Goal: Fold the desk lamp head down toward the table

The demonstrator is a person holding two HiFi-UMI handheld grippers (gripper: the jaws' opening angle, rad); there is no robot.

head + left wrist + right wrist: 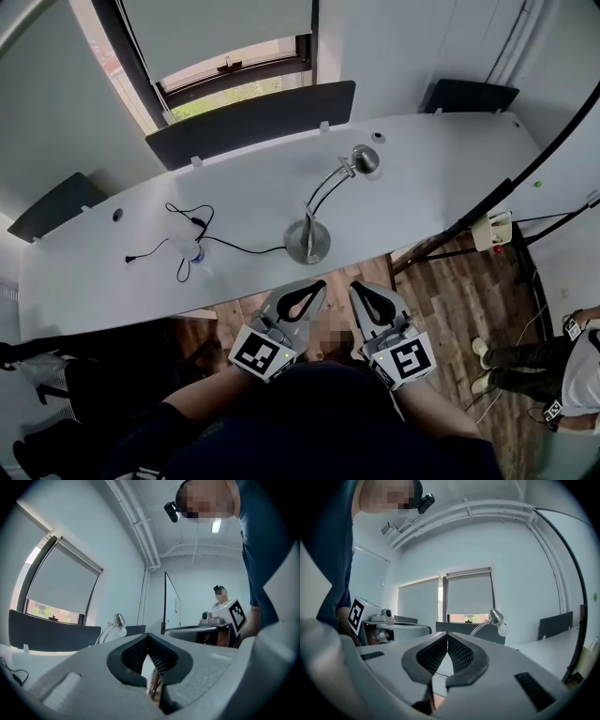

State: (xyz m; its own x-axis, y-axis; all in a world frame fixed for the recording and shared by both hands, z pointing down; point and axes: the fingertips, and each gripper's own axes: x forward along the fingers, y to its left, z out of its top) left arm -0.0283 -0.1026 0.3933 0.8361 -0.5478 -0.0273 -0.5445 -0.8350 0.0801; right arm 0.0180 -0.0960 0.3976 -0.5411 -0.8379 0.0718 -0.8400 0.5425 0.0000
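Both grippers are empty. The left gripper [317, 286] and right gripper [358, 289] have their jaws pressed together with nothing between them. They're held level, close to the person's body, just short of the near table [450, 159] edge.

The desk lamp stands on the table ahead of them: round base [307, 242], curved neck [323, 192], lamp head [365, 159] raised to the upper right. It's not folded yet, so I'd call this the approach.

How I'd do it:
- Spread the right gripper's jaws and take the neck just below the head, or the head shell, not the bulb.
- Set the left gripper on the base to pin it. The base looks small enough that it may tip or skate.
- Bend down slowly in the plane of the neck's curve, toward bare table.
- Keep clear of the black cable [202, 230] at left.

Unclear:
- Can't tell whether the neck flexes or pivots at a joint.
- Both gripper views hide the base behind the gripper body.
- The cable's near end runs to a small pale item, too blurred to name.
- A second person at the right edge is cut off.
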